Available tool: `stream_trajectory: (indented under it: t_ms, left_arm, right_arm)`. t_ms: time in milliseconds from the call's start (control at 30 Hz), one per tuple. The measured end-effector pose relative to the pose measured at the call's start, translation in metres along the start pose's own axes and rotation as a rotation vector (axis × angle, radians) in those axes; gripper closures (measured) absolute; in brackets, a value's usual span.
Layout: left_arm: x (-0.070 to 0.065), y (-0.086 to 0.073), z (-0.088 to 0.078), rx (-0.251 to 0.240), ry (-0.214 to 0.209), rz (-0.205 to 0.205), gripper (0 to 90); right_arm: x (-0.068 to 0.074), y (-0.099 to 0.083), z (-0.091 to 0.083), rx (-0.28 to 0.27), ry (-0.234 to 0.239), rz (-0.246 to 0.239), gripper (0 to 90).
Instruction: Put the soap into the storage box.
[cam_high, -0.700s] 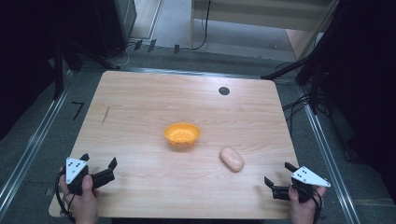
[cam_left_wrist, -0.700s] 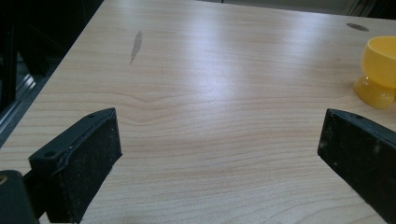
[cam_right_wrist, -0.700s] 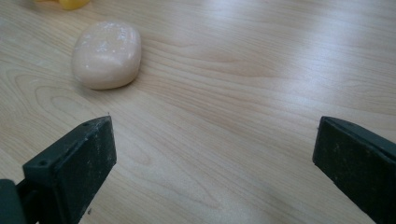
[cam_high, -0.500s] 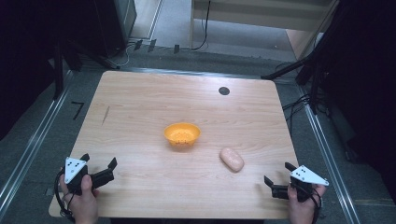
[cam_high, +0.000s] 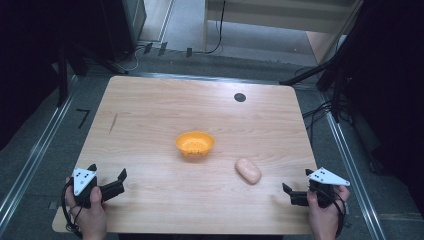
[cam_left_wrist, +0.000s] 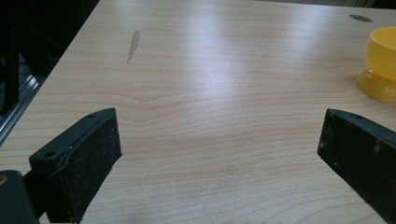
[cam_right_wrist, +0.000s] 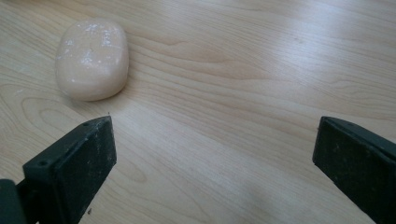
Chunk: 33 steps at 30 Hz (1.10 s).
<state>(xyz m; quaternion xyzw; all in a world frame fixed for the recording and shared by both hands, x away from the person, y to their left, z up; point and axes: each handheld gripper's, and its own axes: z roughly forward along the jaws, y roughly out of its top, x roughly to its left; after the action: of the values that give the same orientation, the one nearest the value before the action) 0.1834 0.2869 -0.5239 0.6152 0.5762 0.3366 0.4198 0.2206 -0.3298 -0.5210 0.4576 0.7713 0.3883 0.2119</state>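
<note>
An orange bowl (cam_high: 195, 144) stands near the middle of the wooden table (cam_high: 150, 110); in the left gripper view the bowl (cam_left_wrist: 383, 60) sits at the far right edge. A pale pink oval lump (cam_high: 248, 170) lies to the bowl's right and nearer the front. My left gripper (cam_high: 107, 172) rests at the front left corner, open and empty, its jaws wide apart over bare wood (cam_left_wrist: 219, 135). At the front right my right gripper (cam_high: 296, 181) is open too, nothing between its jaws (cam_right_wrist: 215, 140). The pink lump (cam_right_wrist: 92, 59) lies ahead of its left jaw, apart from it.
A small black round spot (cam_high: 240, 97) marks the table's far side, and a thin dark streak (cam_high: 114, 122) lies at the left. Metal rails and cables run on the floor around the table, with dark stands at both sides.
</note>
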Motion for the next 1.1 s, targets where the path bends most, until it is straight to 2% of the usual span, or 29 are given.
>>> stream_trajectory:
  t_ms: [133,367,600,900,933,1033,1100]
  left_arm:
    - [0.0,0.0,0.001,0.001,0.002,-0.002,0.0]
    - [0.0,0.0,0.001,0.004,0.0,0.0,0.0]
    - [0.001,0.001,0.001,0.006,-0.005,-0.005,0.0]
    - [0.001,0.001,0.003,0.003,-0.005,-0.009,0.0]
    - [0.001,0.001,0.003,0.002,-0.002,-0.011,4.4]
    - [0.0,0.001,0.003,0.006,0.012,-0.002,9.0]
    - [-0.001,0.001,0.002,0.004,0.03,0.0,8.9]
  right_arm:
    - [0.003,0.012,0.002,0.04,-0.007,-0.017,0.0]
    - [0.006,0.029,0.005,0.104,-0.001,-0.015,0.0]
    - [0.012,0.039,0.013,0.133,0.009,-0.031,0.0]
    - [0.024,0.054,0.028,0.206,0.017,-0.1,0.0]
    - [0.027,0.058,0.031,0.227,0.017,-0.108,0.0]
    - [0.029,0.062,0.035,0.247,0.025,-0.119,0.0]
    - [0.031,0.065,0.038,0.27,0.029,-0.137,0.0]
